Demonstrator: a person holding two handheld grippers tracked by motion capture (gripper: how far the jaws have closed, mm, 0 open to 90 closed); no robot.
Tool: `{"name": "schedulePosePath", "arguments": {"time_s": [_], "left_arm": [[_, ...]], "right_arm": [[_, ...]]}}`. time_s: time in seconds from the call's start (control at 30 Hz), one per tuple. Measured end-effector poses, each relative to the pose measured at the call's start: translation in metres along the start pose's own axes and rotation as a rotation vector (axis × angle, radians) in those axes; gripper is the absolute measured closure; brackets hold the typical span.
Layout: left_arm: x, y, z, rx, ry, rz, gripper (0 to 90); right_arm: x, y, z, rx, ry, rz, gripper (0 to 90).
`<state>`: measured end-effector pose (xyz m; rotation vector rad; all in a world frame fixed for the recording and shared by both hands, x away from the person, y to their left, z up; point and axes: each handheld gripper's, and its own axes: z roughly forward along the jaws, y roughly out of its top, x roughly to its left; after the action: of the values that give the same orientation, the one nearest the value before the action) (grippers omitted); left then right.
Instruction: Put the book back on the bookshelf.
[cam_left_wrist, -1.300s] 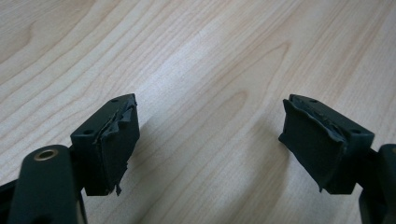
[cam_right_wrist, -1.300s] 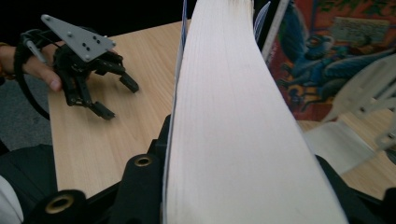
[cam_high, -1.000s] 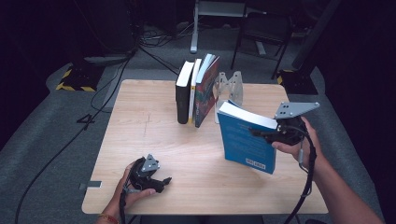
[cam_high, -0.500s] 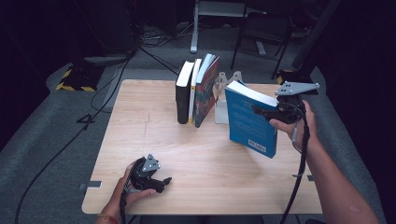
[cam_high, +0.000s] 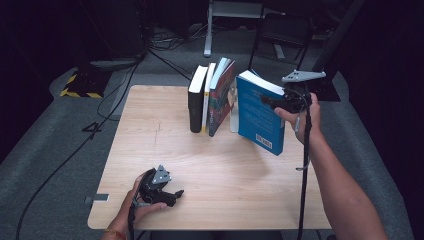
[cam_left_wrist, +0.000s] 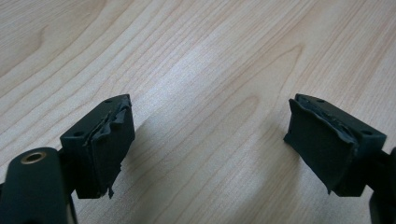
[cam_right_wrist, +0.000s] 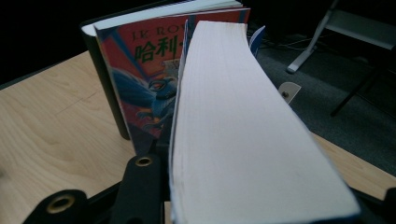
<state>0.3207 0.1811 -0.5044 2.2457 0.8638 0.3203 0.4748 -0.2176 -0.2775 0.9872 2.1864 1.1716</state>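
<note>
A blue book (cam_high: 260, 117) hangs tilted above the table's right side, with my right gripper (cam_high: 274, 101) shut on its upper page edge. Just left of it stands a row of books (cam_high: 210, 97): a black one, a white one and a colourful one leaning right. In the right gripper view the held book's white pages (cam_right_wrist: 243, 130) run up the middle, close beside the colourful cover (cam_right_wrist: 140, 84). My left gripper (cam_high: 172, 195) rests on the table near the front edge. Its jaws are open (cam_left_wrist: 210, 140) over bare wood.
The wooden table (cam_high: 150, 130) has free surface at the left and middle. A white bookend (cam_high: 233, 120) stands between the leaning book and the held one. Chair legs and cables lie on the grey floor behind the table.
The right hand has carried the blue book up and toward the back, closer to the row of books. The left hand has stayed where it was.
</note>
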Motion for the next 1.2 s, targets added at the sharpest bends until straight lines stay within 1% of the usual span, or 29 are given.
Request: {"name": "schedulePosePath", "arguments": {"time_s": [0.1, 0.23, 0.33, 0.43, 0.57, 0.6, 0.67, 0.77, 0.83, 1.0, 1.2], "left_arm": [[0.000, 0.000, 0.000, 0.000, 0.000, 0.000, 15.0], [0.000, 0.000, 0.000, 0.000, -0.001, 0.000, 15.0], [0.000, 0.000, 0.000, 0.000, -0.001, 0.000, 15.0], [0.000, 0.000, 0.000, 0.000, 0.000, 0.002, 15.0], [0.000, 0.000, 0.000, 0.000, 0.000, 0.002, 14.9], [0.000, 0.000, 0.000, 0.000, 0.000, 0.002, 15.0], [0.000, 0.000, 0.000, 0.000, 0.000, 0.001, 14.9], [0.000, 0.000, 0.000, 0.000, 0.000, 0.001, 14.9], [0.000, 0.000, 0.000, 0.000, 0.000, 0.002, 15.0], [0.000, 0.000, 0.000, -0.001, 0.000, 0.002, 14.9], [0.000, 0.000, 0.000, -0.001, -0.001, 0.003, 14.9]], "right_arm": [[-0.003, 0.005, 0.007, -0.004, -0.022, 0.009, 61.1], [-0.008, 0.010, 0.018, -0.010, -0.039, 0.021, 61.0], [-0.009, 0.012, 0.026, -0.009, -0.054, 0.019, 61.0], [-0.013, 0.014, 0.035, -0.018, -0.055, 0.054, 61.0], [-0.015, 0.016, 0.043, -0.030, -0.079, 0.073, 61.0], [-0.015, 0.016, 0.043, -0.030, -0.079, 0.073, 61.0], [-0.016, 0.019, 0.050, -0.037, -0.089, 0.092, 61.0], [-0.017, 0.021, 0.058, -0.039, -0.100, 0.095, 60.9], [-0.018, 0.022, 0.064, -0.031, -0.107, 0.093, 60.8], [-0.019, 0.019, 0.076, -0.035, -0.126, 0.104, 60.6], [-0.020, 0.017, 0.077, -0.059, -0.128, 0.110, 60.5]]}}
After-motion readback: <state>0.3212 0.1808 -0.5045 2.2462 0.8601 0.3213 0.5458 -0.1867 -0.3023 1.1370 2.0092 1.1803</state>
